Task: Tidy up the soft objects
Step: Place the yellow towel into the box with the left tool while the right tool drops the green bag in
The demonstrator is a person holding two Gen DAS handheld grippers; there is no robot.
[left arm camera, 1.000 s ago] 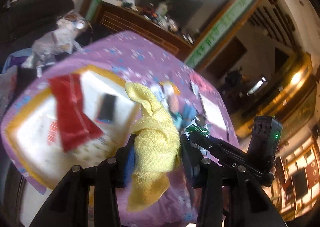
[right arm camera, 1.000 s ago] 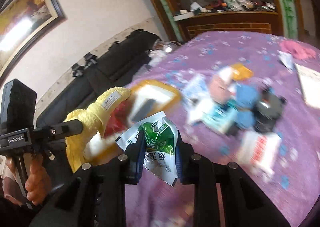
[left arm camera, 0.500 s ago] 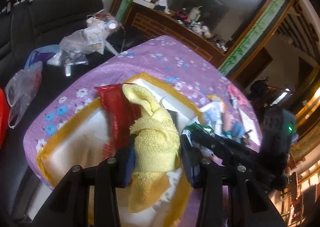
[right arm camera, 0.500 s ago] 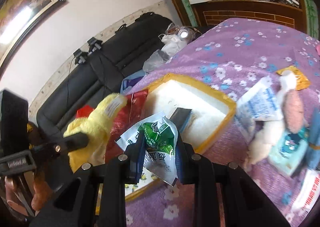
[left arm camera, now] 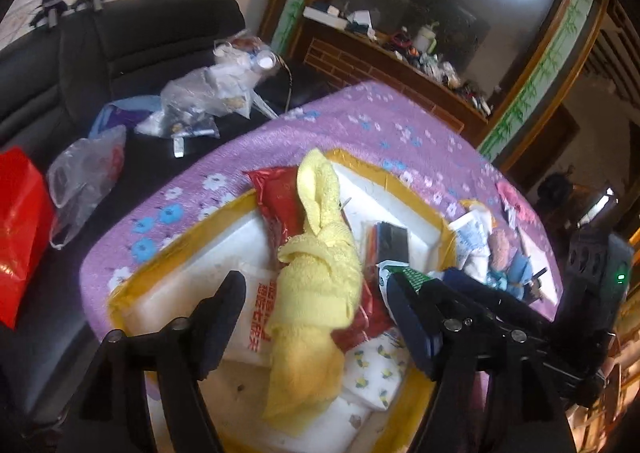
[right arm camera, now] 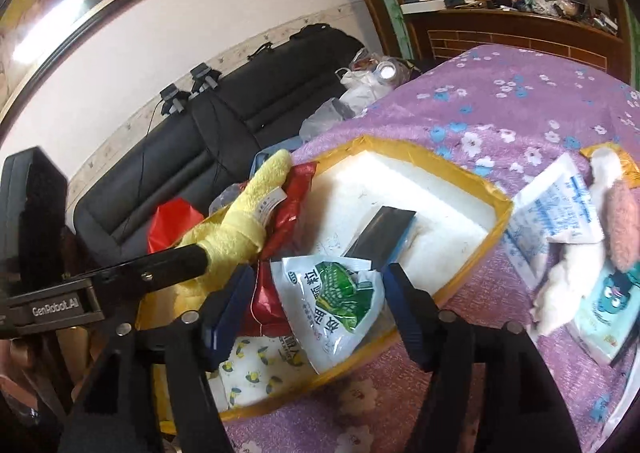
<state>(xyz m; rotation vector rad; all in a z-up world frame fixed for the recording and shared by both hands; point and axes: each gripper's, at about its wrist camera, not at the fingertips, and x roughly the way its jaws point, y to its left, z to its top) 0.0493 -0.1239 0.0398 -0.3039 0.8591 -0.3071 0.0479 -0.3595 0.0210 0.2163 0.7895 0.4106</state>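
A white foam box with a yellow taped rim (left arm camera: 400,169) (right arm camera: 496,213) sits on the purple flowered tablecloth (left arm camera: 360,125). My left gripper (left arm camera: 316,313) hangs over it, and its jaws are opening. The yellow towel (left arm camera: 320,277) (right arm camera: 244,225) lies loose between them, draped over a red packet (left arm camera: 276,197) (right arm camera: 296,205); neither pad presses on it. My right gripper (right arm camera: 316,309) is beside it, also opening. A green-and-white packet (right arm camera: 340,301) (left arm camera: 404,273) sits between its spread fingers (right arm camera: 404,305), resting on the box's contents. A black flat object (right arm camera: 384,229) lies in the box.
A black sofa (left arm camera: 120,37) behind the table carries clear plastic bags (left arm camera: 200,97) and a red bag (left arm camera: 20,229). Right of the box lie a blue-printed white pack (right arm camera: 560,209), a white and pink plush (right arm camera: 600,221) and a teal pack (right arm camera: 612,301). A cluttered wooden cabinet (right arm camera: 520,29) stands beyond.
Both grippers came over the box and sank toward it. Both pairs of jaws have spread apart, letting go of the yellow towel and the green-and-white packet.
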